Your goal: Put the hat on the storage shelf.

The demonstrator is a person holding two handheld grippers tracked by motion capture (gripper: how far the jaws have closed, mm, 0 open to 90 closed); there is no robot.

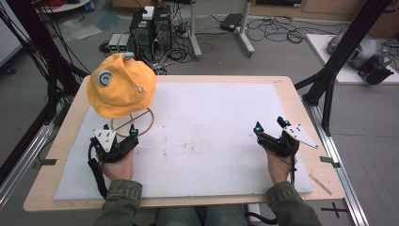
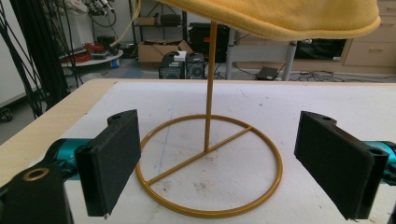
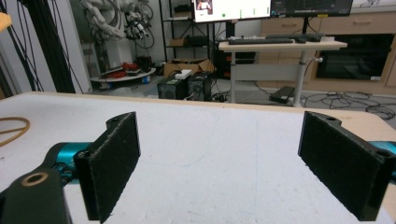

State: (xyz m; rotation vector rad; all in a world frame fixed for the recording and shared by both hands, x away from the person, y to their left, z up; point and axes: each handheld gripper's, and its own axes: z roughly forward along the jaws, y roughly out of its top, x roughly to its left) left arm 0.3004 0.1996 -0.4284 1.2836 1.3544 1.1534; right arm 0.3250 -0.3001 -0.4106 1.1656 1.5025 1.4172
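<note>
Jaws spread wide over white mat [image 3: 219, 154]; nothing between.

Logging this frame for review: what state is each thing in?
Yellow cap: hanging on the stand, not held.
Gold wire stand: upright on the white mat, untouched.
Left tool: open, empty, facing the stand's base.
Right tool: open, empty, over bare mat.

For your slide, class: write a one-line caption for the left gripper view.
Open left tongs face a gold wire stand holding a yellow cap.
</note>
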